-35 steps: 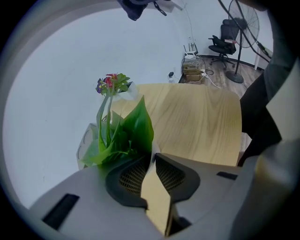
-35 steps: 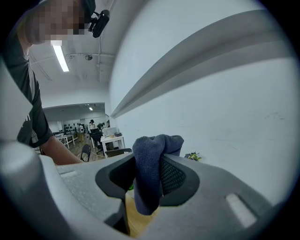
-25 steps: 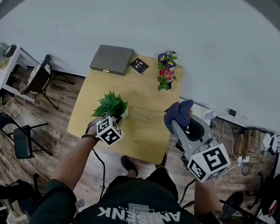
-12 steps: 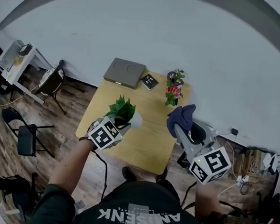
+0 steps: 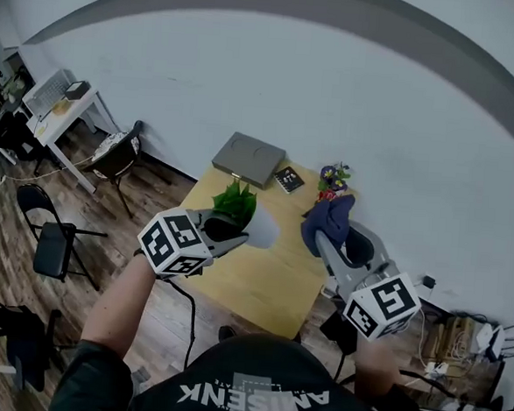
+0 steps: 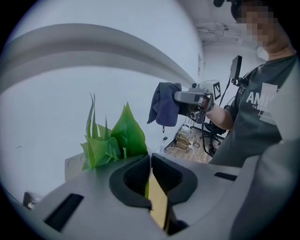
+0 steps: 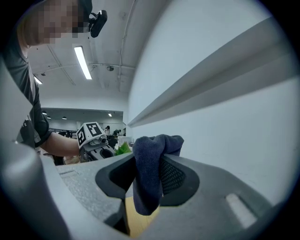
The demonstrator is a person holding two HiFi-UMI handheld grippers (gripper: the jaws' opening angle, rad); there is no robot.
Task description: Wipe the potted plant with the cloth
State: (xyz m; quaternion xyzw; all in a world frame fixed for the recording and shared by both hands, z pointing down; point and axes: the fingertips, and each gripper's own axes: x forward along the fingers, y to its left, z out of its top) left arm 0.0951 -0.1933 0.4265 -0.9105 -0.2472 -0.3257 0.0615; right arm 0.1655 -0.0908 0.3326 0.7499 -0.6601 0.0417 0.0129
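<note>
My left arm reaches toward 1 o'clock. The left hand-held gripper (image 5: 236, 230) tips slightly downward and is clenched on the plant (image 5: 237, 202), holding it in the air above the bench (image 5: 273, 285). My right hand-held gripper (image 5: 319, 240) sits about level, pointing to 11 o'clock and grasping the cloth (image 5: 328, 216). The cloth hangs at 3 o'clock of the plant, apart from it. There is one plant, with pointed bright green leaves and a white pot, and one cloth, dark blue and bunched. Beyond them the bench carries one grey box (image 5: 249, 158) and one bunch of flowers (image 5: 333, 177).
</note>
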